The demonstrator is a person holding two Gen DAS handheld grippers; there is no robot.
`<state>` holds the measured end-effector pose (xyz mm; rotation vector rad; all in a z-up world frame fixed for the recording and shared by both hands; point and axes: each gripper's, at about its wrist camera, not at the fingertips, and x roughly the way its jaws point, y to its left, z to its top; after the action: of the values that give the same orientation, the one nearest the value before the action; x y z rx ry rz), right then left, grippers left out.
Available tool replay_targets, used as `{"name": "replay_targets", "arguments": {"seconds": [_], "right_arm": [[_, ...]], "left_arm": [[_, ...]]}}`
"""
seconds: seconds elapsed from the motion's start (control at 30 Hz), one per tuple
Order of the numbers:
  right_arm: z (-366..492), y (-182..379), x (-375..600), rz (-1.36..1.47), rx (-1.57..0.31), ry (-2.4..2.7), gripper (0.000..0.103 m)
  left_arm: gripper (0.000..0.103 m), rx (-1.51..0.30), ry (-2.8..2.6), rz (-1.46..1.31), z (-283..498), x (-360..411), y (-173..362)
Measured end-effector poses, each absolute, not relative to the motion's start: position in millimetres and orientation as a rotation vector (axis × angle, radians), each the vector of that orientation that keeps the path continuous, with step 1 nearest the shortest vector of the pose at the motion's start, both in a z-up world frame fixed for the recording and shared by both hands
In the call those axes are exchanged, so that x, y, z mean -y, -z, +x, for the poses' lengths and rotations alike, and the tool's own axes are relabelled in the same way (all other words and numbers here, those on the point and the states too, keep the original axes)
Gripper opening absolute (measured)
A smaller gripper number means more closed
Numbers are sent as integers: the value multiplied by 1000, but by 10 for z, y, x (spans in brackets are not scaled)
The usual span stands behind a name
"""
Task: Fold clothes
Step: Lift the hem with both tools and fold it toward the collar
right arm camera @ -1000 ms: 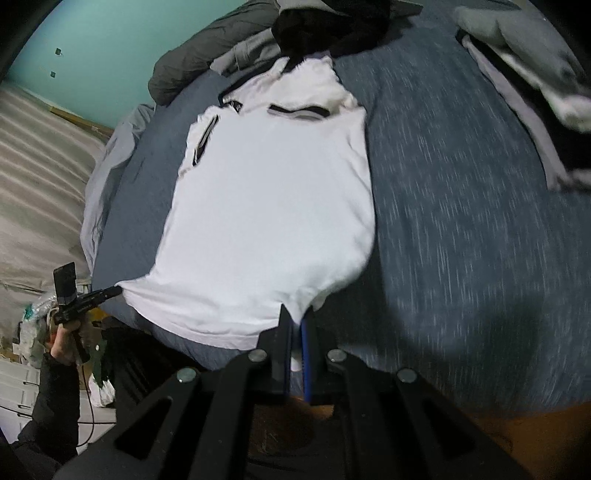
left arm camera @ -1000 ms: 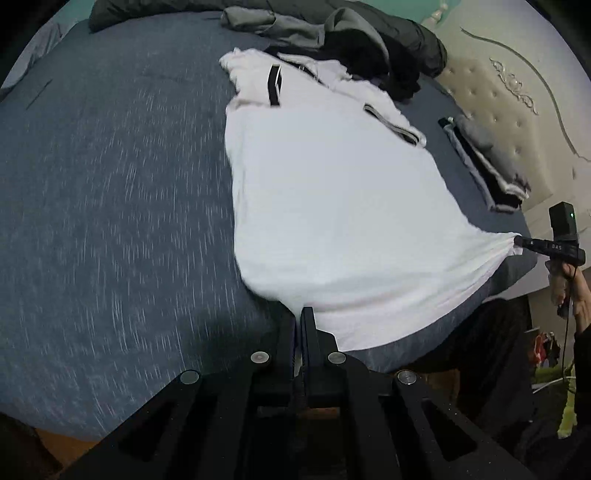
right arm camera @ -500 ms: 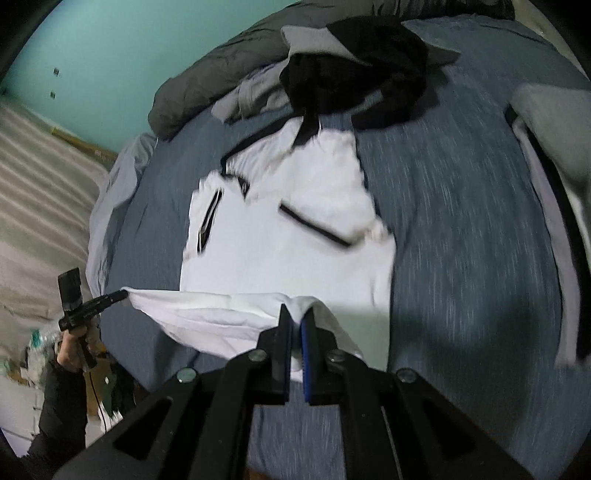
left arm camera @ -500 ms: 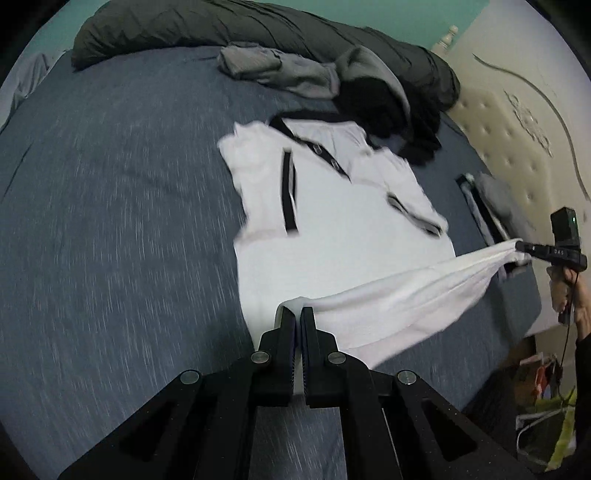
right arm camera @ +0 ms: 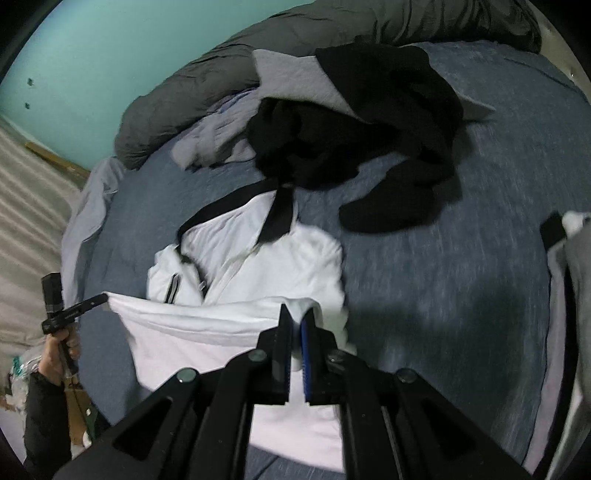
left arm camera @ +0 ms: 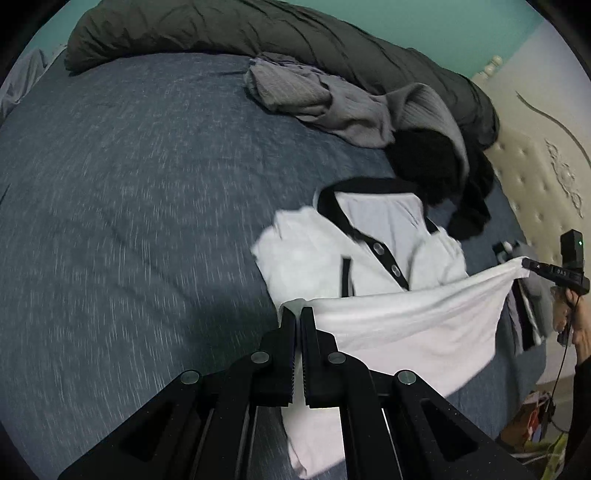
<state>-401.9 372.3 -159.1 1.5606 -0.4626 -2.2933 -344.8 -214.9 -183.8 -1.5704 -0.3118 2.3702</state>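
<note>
White shirt (left arm camera: 399, 325) with black collar trim and two dark buttons on the placket lies on the bed (left arm camera: 129, 203), toward the headboard side, collar end pointing at the heap of clothes along the far edge. Its hem edge is lifted off the bed and stretched taut between both tools, hanging above the chest of the shirt; the rest stays flat on the blue-grey bed cover.

Left tool (left arm camera: 298, 314): jaws together, clamped on one hem corner of the white shirt. In the right wrist view the same tool (right arm camera: 101, 298) shows at the left, gripped by a hand (right arm camera: 61, 354) in a dark sleeve, cloth pinched at its tip.

Right tool (right arm camera: 297, 317): jaws together, clamped on the other hem corner; a blue pad shows on one finger. In the left wrist view it (left arm camera: 526, 263) sits at the right, near the padded cream headboard (left arm camera: 535, 177), with small white lettering on its arm, too small to read. A green light glows on the block above it.

Far edge of bed: rolled dark quilt (left arm camera: 258, 33), a crumpled grey garment (left arm camera: 325, 99) against it, a black garment (right arm camera: 369, 140) just beyond the shirt collar, touching it. Another grey-and-black garment (right arm camera: 569, 277) lies at the headboard-side edge.

No brand or label readable anywhere.
</note>
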Motion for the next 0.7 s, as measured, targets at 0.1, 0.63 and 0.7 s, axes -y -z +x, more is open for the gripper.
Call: {"name": "replay_targets", "arguments": {"seconds": [0.1,0.63,0.7], "right_arm": [[-4287,1650,-3721,1565,433,2334,4],[-5211,2224,-3523,1555,242,2578,4],[-5237,2372,-3473,1560,224,2590,4]], "left_arm": [[3,318,-2382,-1576,-3743,2172,1906],[4,321,-2480,-1610,-4689,2087,2527],[8,306,-2514,-1625,-4705,2077,2645]]}}
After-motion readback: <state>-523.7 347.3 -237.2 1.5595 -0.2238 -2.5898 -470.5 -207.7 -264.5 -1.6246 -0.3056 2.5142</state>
